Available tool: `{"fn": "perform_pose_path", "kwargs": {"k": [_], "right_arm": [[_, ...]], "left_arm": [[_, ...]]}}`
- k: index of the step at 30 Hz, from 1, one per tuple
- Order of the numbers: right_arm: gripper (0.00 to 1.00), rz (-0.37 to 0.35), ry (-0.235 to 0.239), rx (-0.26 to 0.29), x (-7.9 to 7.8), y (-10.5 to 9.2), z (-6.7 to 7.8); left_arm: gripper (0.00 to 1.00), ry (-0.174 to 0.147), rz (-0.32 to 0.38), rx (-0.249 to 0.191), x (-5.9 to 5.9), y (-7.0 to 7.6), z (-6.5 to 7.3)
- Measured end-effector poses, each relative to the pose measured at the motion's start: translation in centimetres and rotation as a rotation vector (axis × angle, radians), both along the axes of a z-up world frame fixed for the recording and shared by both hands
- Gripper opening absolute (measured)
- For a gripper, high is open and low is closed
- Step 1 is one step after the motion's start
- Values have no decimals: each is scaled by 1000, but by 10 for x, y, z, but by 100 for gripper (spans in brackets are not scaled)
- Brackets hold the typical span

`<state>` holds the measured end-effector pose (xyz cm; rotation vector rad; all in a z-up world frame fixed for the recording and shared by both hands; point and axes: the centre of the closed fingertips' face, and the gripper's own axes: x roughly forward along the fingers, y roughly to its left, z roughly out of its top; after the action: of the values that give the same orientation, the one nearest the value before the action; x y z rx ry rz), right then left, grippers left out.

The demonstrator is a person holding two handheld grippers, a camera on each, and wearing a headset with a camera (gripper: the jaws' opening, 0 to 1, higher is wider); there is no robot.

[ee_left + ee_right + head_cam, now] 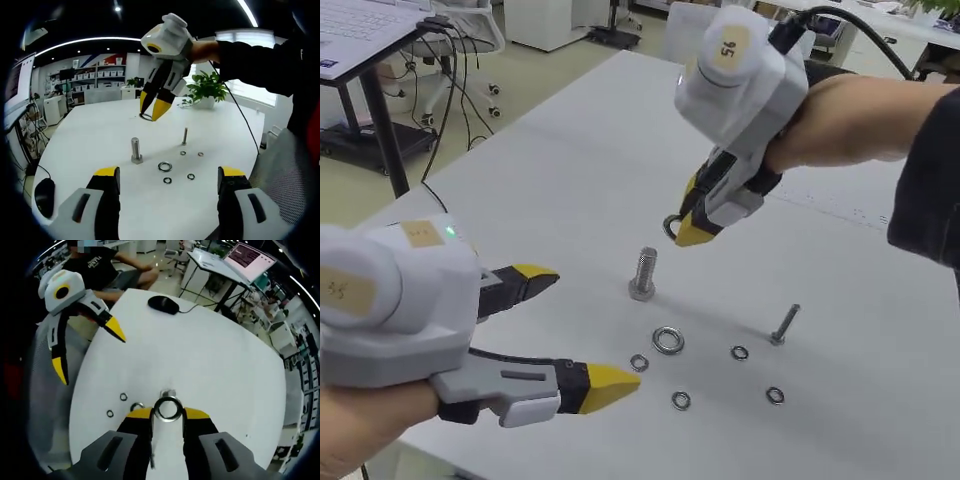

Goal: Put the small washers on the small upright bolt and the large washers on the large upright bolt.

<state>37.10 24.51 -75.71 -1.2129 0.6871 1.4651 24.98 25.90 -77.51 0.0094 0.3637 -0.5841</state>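
Holding one large washer [167, 408] by its rim in the right gripper [688, 236], jaws clenched on it. It hangs above and slightly beyond the large bolt [643, 272], and in the head view it is not centred over the tip. The left gripper [590, 326] has its jaws spread wide with nothing between them. It hovers low at the near side of the table [570, 130], apart from both bolts

Risks, my read:
- the washer is pinched edge-on and looks tilted, so the hole isn't square to the bolt axis; let go like that, it could catch on the thread end, tip off and roll
- the large bolt stands on its head with nothing bracing it, so a sideways knock from the jaw tips on the way down could topple it
- the small bolt [785, 324] is thinner and leans a little, so it would probably tip even more easily
- the second large washer [668, 340] lies just beside a small one, so a sloppy pick could drag or grab both
- all the washers lie flat on a smooth top, so the jaw tips may skid off them

Count:
- large bolt: 1
- small bolt: 1
- large washers: 2, one gripped and one on the table in front of the large bolt
- small washers [681, 401]: 4, all loose on the table between and in front of the bolts
- washers on either bolt: none that I can see
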Motion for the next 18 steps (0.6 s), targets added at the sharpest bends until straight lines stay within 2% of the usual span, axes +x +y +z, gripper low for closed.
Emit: {"fn": "perform_pose_path", "kwargs": {"k": [3, 9, 13, 18], "right_arm": [[23, 22, 2, -14, 1, 7, -4], [23, 55, 17, -61, 4, 19, -21], [23, 61, 36, -80, 5, 22, -30], [23, 58, 41, -120, 10, 17, -41]], "left_arm": [[80, -3, 4, -5, 1, 1, 0], [79, -13, 24, -6, 7, 9, 1], [79, -12, 31, -1, 10, 14, -2], [79, -8, 28, 36, 12, 17, -8]]}}
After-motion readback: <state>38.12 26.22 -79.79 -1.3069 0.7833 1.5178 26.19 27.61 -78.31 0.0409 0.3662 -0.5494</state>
